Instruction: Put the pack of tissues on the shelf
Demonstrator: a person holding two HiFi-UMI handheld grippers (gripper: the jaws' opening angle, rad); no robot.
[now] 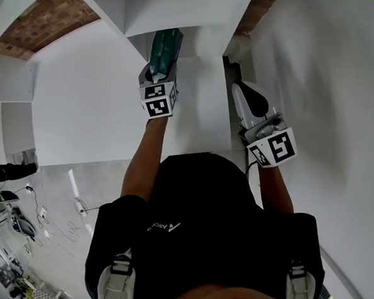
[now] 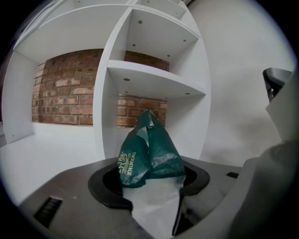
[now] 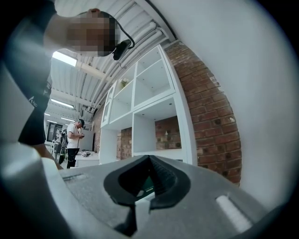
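The pack of tissues [image 1: 165, 48] is a green and clear plastic bag, and my left gripper [image 1: 159, 71] is shut on it. In the left gripper view the pack [image 2: 150, 156] sticks up between the jaws, in front of the white shelf unit's [image 2: 154, 80] upright divider and below an open compartment. In the head view the pack's far end reaches the shelf [image 1: 182, 19] edge. My right gripper [image 1: 250, 98] hangs to the right of the shelf by the white wall. Its jaws [image 3: 148, 161] are shut with the tips together, and nothing is held.
The shelf unit [image 3: 152, 105] has several open compartments backed by a brick wall [image 2: 65, 95]. A white wall [image 1: 329, 91] stands close on the right. Cables lie on the floor [image 1: 56, 223] at the lower left. A person [image 3: 74, 140] stands far off by a table.
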